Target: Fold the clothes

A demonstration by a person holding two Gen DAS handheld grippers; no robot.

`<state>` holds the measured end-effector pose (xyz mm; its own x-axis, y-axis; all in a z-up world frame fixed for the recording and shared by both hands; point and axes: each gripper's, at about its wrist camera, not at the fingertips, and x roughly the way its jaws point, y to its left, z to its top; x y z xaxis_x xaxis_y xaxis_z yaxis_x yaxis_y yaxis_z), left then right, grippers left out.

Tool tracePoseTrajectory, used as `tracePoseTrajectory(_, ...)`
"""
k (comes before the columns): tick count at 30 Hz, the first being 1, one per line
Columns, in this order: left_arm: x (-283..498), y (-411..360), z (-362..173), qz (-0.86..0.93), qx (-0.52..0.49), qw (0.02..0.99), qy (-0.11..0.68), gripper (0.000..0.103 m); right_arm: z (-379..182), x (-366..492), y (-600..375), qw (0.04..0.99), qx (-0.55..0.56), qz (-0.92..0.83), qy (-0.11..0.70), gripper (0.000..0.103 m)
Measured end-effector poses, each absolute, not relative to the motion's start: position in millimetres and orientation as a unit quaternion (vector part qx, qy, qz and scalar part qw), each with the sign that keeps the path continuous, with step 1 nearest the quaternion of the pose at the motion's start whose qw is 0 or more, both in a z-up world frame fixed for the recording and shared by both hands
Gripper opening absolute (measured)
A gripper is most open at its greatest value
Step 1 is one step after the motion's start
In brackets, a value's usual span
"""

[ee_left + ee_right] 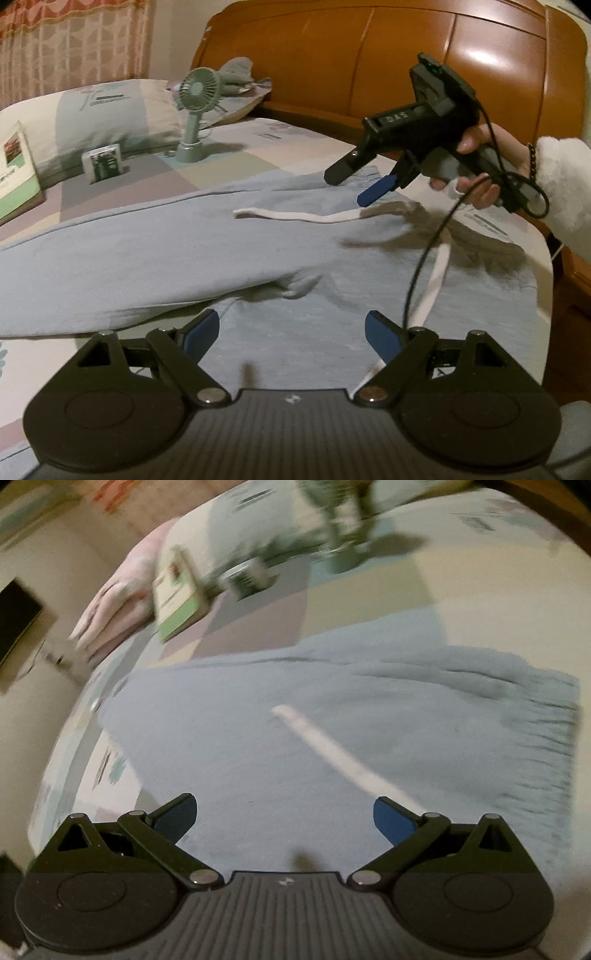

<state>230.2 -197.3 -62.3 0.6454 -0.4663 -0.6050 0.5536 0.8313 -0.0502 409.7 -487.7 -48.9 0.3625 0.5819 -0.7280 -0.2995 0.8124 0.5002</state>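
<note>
Bed [258, 147], wooden headboard behind. 1 pair blue trousers [184, 240] (drawstring loose), mid-frame. Left gripper [291, 332] and right gripper [354, 184]: wide, empty. Tuck drawstring, pinch waistband evenly.

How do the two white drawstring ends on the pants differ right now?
The upper drawstring end lies flat across the blue pants, running sideways toward the pant legs; the lower drawstring end runs down toward the left gripper, passing by its right finger. The upper one's tip shows fully; the lower one's tip is hidden behind the gripper. Both are white flat cords coming from the waistband below the right gripper, and neither is gripped.
</note>
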Motion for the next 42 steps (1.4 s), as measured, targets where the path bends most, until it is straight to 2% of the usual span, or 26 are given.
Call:
tracePoseTrajectory(9, 232, -207, -60, -0.286, 0.080, 0.902, 0.313, 0.086, -56, 402, -499, 0.844, 0.061, 0.219, 0.486, 0.103)
tracePoseTrajectory(16, 230, -215, -59, -0.294, 0.086, 0.900, 0.310, 0.086, -59, 400, -511, 0.850, 0.059, 0.215, 0.477, 0.103)
tracePoseTrajectory(23, 236, -221, -63, -0.303, 0.096, 0.894, 0.315, 0.086, -49, 406, -576, 0.863, 0.150, 0.206, 0.437, 0.103)
tracePoseTrajectory(29, 243, -230, -71, -0.314, 0.098, 0.887, 0.325, 0.086, -86, 416, -643, 0.841, 0.258, 0.168, 0.444, 0.103)
tracePoseTrajectory(34, 244, -234, -76, -0.315, 0.101, 0.885, 0.328, 0.086, -110, 421, -659, 0.810, 0.350, 0.205, 0.424, 0.103)
tracePoseTrajectory(42, 247, -240, -83, -0.309, 0.106, 0.884, 0.335, 0.086, -120, 455, -647, 0.807, 0.371, 0.228, 0.400, 0.103)
